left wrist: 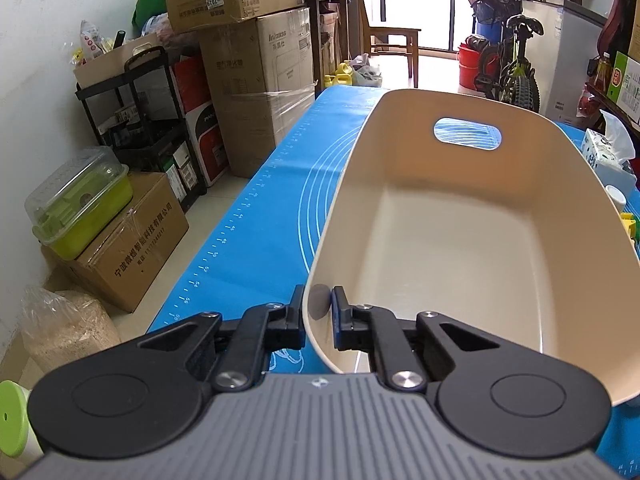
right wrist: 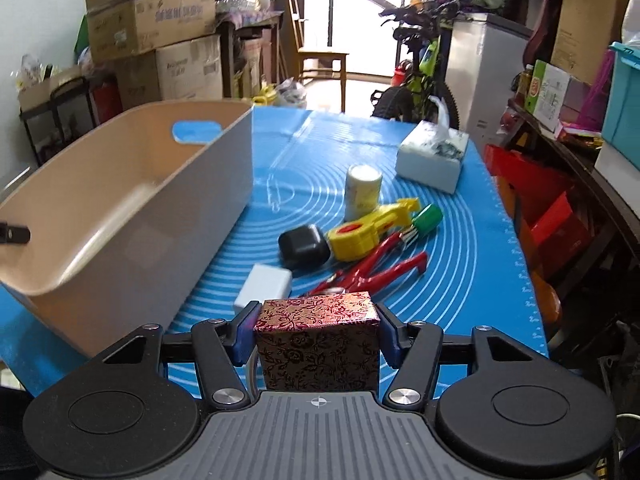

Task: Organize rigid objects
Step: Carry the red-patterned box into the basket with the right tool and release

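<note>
A blue mat [right wrist: 460, 240] printed with white rings covers the counter; cartons [left wrist: 256, 92] and a bicycle [left wrist: 512, 68] crowd the room behind. The beige bin [left wrist: 440, 232] stands at the mat's left side — smooth, empty, with a handle slot in its far wall. The left tool [left wrist: 318, 314] is clenched on its near rim. The right tool [right wrist: 316, 328] grasps a red-and-gold floral box [right wrist: 316, 340] just above the mat's near edge.
</note>
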The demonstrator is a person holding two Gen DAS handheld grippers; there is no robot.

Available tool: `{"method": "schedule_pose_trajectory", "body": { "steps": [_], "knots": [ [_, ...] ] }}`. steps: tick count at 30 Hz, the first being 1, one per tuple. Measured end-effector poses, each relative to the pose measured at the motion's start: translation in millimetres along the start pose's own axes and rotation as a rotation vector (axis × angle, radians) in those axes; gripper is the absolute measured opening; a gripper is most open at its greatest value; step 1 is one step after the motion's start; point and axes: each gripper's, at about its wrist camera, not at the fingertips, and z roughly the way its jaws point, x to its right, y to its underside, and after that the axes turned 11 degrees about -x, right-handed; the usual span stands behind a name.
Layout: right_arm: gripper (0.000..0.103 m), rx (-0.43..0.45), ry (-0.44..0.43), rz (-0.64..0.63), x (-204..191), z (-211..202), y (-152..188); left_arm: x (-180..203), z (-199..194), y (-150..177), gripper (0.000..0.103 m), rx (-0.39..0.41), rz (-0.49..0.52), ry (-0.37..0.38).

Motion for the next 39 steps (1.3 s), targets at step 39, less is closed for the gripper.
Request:
{"method": "schedule_pose_trajectory", "body": {
  "steps": [39],
  "knots": [
    [0.063,0.107,-0.167,-0.193,-137.0,10.4,-90.9,-3.9,1.9,-0.2,0.013,-0.007,-0.020,0.021]
  ]
}}
